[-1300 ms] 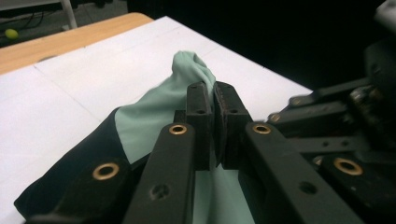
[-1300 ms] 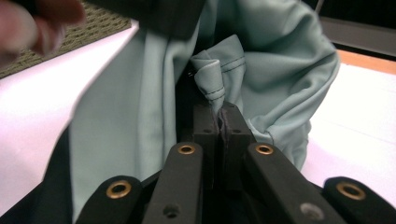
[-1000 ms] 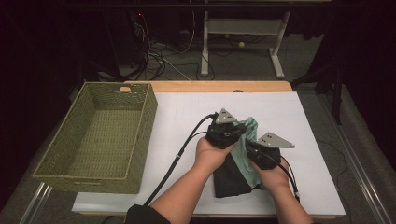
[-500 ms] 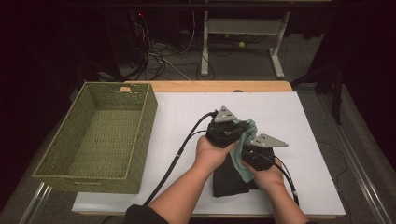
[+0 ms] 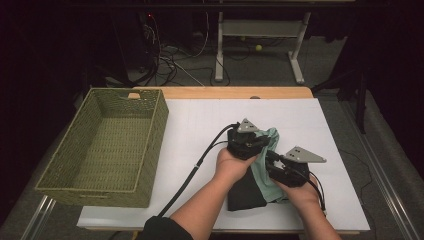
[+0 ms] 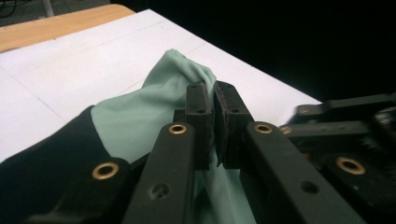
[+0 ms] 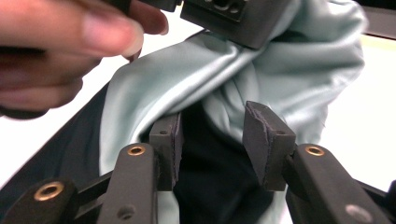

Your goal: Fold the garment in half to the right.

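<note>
Mint-green cloth (image 5: 265, 167) bunched over dark cloth (image 5: 245, 192) near the tabletop's (image 5: 200, 125) front edge, right of centre. Pinched in the left tool (image 6: 214, 123), pads clamped tight on a fold. Right tool (image 7: 212, 140) just been opening, pads apart, cloth between but unpressed. Wicker basket (image 5: 150, 145) at the left edge, nothing inside, well apart.

White table top (image 5: 200, 125) lies bare betw. the wicker basket (image 5: 107, 145) at 9 o'clock and the mint-green cloth (image 5: 267, 167) w/ its black garment (image 5: 245, 192) at 5 o'clock. Open room also at 12 and 3 o'clock (up to the wooden edge (image 5: 220, 92)). Basket's walls block the left; both hands crowd the cloth pile.
</note>
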Motion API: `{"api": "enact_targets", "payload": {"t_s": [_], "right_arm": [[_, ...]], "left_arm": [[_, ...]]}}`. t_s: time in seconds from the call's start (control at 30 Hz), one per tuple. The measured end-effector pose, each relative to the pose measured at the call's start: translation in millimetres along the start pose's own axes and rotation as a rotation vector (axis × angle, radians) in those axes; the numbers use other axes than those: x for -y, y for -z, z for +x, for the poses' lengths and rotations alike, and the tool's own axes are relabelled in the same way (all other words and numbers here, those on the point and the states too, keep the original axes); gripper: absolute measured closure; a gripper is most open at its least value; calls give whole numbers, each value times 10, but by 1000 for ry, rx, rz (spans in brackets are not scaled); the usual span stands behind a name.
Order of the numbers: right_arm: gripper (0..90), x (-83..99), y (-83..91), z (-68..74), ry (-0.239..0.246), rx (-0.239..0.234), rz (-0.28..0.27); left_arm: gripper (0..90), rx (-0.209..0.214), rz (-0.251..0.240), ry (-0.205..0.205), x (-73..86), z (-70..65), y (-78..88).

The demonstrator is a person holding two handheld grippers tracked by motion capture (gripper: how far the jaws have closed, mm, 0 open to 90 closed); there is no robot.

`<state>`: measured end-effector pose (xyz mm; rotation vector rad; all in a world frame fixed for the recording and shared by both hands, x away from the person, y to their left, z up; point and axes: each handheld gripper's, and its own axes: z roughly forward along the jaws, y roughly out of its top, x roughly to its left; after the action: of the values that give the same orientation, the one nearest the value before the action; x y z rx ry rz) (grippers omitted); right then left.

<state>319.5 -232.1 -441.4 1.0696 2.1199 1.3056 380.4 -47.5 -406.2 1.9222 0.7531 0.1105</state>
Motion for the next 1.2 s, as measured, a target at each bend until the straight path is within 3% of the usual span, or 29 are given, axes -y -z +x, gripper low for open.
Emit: {"api": "enact_targets", "payload": {"t_s": [0.2, 0.4, 0.53, 0.7, 0.87, 0.97, 1.1, 1.2], "right_arm": [[583, 180, 258, -38, 7, 38, -12], [587, 291, 447, -26, -10, 57, -44], [584, 319, 525, 14, -4, 60, -53], [564, 338, 570, 100, 11, 49, -51], [512, 367, 515, 190, 26, 26, -24], [492, 382, 435, 230, 34, 20, -4], [501, 428, 307, 259, 33, 18, 61], [674, 450, 295, 273, 41, 20, 81]], "left_arm": [[809, -26, 34, 6, 52, 36, -108], [754, -20, 46, 15, 79, 35, -167], [574, 6, 19, 32, 57, 26, -141], [376, -3, -21, 5, -23, 16, 23], [299, -28, -20, -53, -22, 36, 236], [239, -55, -30, -57, 87, 75, 358], [156, -79, -44, -44, 356, 149, 521], [122, -99, -20, -28, 642, 205, 625]]}}
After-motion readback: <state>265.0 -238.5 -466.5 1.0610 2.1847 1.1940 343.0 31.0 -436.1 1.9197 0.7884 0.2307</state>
